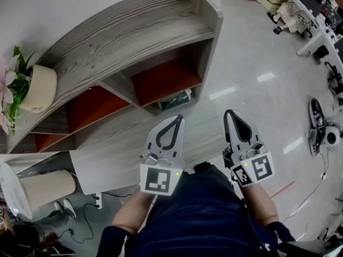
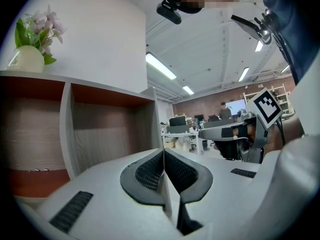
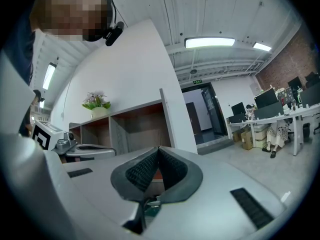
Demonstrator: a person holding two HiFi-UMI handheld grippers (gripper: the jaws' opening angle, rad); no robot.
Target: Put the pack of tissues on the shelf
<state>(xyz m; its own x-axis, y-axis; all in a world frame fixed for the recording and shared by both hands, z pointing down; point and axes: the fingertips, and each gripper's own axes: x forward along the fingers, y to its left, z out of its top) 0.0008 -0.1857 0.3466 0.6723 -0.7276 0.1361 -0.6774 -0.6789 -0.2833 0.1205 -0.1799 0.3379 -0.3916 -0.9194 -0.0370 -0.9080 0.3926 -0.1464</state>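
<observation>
Placement seemingly done: teal-white tissue pack (image 1: 175, 99) inside grey wood-grain shelf (image 1: 134, 33), grey left gripper (image 1: 179, 117) and right gripper (image 1: 229, 113) shut, empty; withdrawal next.

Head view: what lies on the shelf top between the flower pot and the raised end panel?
Nothing. The head view shows the shelf top as bare wood grain all the way from the flower pot to the end panel.

The shelf (image 1: 134, 31) is faced in matt grey wood grain, its panels (image 1: 166, 79) smooth red-brown. At three o'clock the floor (image 1: 257, 63) is seen glossy. Smooth grey plastic and ribbed black pads (image 2: 150, 173) are shown on the left hand-held gripper (image 2: 164, 153).
</observation>
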